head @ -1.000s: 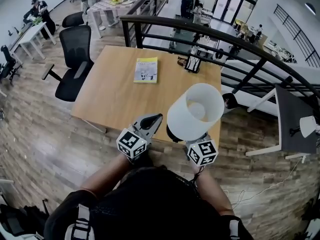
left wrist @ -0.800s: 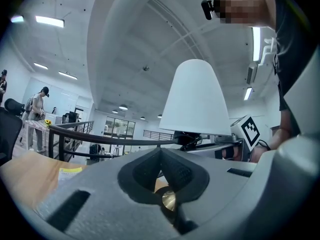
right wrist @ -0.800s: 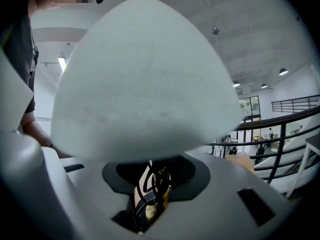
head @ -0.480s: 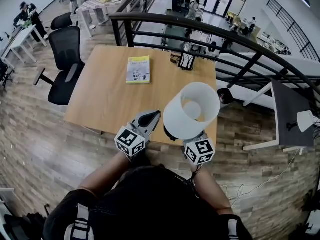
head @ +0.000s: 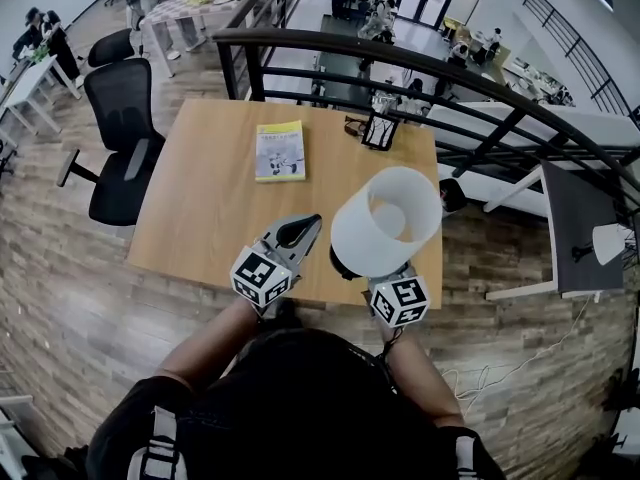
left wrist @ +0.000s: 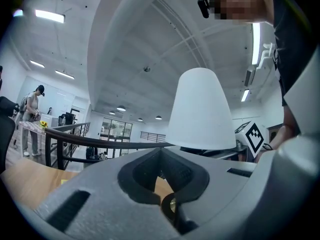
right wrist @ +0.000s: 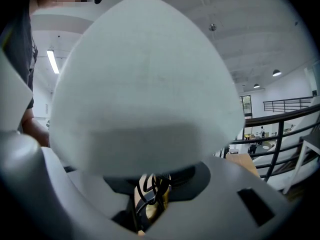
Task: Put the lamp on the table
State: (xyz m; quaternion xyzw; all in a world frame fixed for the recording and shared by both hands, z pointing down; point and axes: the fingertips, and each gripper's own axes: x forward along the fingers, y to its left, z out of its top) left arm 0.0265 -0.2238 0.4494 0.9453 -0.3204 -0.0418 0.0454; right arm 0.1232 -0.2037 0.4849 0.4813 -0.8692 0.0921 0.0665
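Note:
A lamp with a white cone shade [head: 387,221] hangs upright over the front right corner of the wooden table [head: 200,208]. My right gripper [head: 392,286] is under the shade, shut on the lamp's stem. In the right gripper view the shade [right wrist: 145,84] fills the picture, and a coiled black cord and brass stem sit between the jaws of the right gripper [right wrist: 150,204]. My left gripper [head: 298,231] hovers just left of the lamp over the table's front edge, jaws together and empty. In the left gripper view the left gripper [left wrist: 165,184] points up toward the shade [left wrist: 200,114].
A yellow book [head: 280,151] lies at the table's far middle, with a small black holder [head: 380,130] at its far right edge. A black railing [head: 480,78] curves behind and to the right. A black office chair [head: 120,138] stands left. A dark panel [head: 585,238] stands at right.
The lamp and both grippers keep their places in the head view. The table and book have drifted slightly down and left in the view as the head moved.

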